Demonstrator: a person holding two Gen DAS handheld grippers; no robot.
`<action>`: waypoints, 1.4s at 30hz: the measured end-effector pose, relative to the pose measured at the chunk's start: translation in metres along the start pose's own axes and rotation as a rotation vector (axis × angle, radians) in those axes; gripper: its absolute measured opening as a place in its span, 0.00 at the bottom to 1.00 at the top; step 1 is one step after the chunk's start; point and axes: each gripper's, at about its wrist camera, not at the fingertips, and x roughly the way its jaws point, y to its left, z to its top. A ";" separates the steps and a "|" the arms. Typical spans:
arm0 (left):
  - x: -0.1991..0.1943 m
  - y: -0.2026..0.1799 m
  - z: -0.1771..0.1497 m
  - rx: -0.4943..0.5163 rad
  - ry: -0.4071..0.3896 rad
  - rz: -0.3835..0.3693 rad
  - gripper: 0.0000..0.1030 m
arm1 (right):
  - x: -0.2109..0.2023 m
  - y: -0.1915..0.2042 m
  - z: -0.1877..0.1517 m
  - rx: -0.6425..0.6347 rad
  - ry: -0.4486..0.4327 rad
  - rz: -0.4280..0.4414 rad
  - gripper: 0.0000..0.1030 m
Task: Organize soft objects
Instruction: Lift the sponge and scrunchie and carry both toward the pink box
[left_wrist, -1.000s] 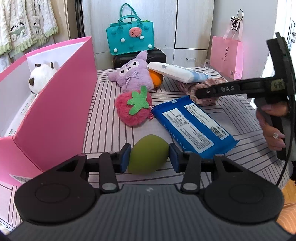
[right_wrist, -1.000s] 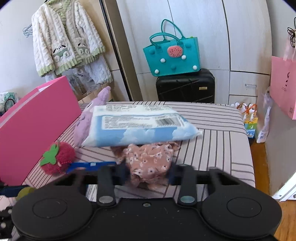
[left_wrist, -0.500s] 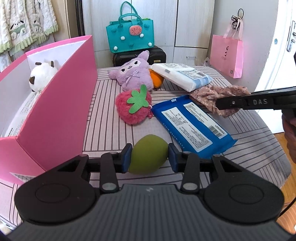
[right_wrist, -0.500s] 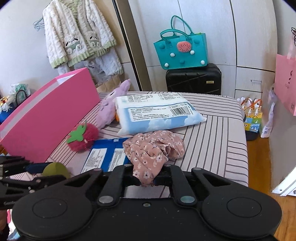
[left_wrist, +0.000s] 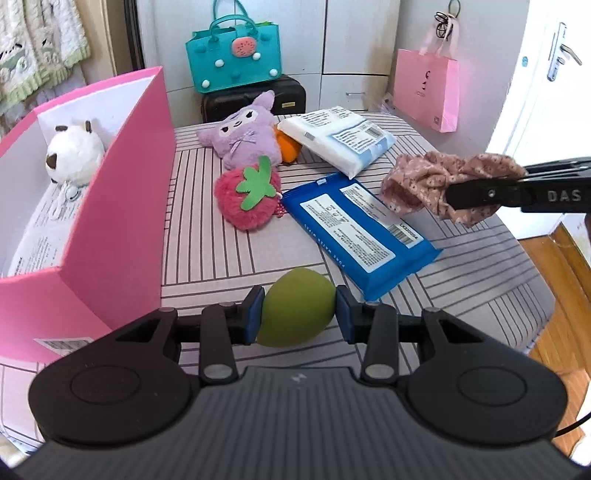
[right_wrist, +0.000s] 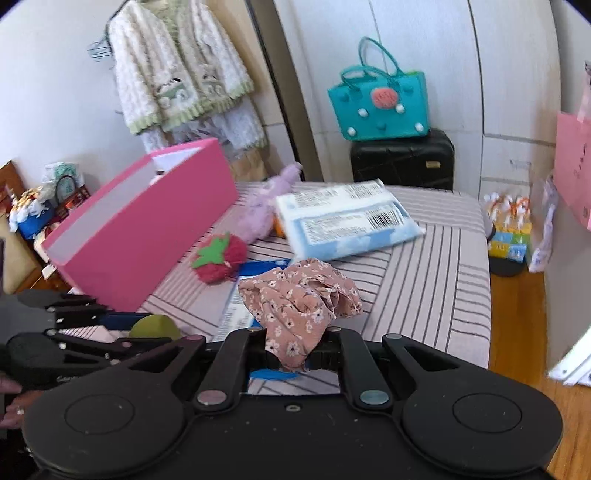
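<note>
The green egg-shaped sponge (left_wrist: 297, 306) sits between the blue pads of the left tool (left_wrist: 298, 319), which clamps it from both sides, low over the striped table (left_wrist: 461, 280) near its front edge. The right tool (right_wrist: 293, 350) is closed tight on a pink floral scrunchie (right_wrist: 301, 295), lifted clear of the table and hanging over the blue wipes pack (left_wrist: 358, 229).

Just past the sponge, that blue pack lies flat with one corner close to it. Left of the pack rests a red strawberry plush (left_wrist: 249, 195), and behind that a purple plush (left_wrist: 242, 136) touches an orange item (left_wrist: 288, 147) half hidden under a white and light blue pack (left_wrist: 340, 136).

The open pink box (left_wrist: 122, 206) stands along the table's left side, its tall wall just beside the left tool; a white plush (left_wrist: 74, 155) lies inside. Bare striped cloth runs between the box wall and the strawberry plush. On the right the table edge drops to wooden floor (right_wrist: 517, 314). Behind, a teal bag (left_wrist: 234, 55) sits on a black suitcase (right_wrist: 402, 158)
</note>
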 end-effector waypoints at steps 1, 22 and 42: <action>-0.002 0.000 0.000 0.003 -0.001 0.003 0.38 | -0.003 0.003 0.000 -0.007 -0.001 0.003 0.12; -0.076 0.037 0.002 0.011 0.040 -0.082 0.38 | -0.039 0.079 -0.008 -0.118 0.094 0.155 0.12; -0.143 0.077 0.009 0.111 -0.018 -0.019 0.38 | -0.040 0.151 0.031 -0.256 0.105 0.307 0.13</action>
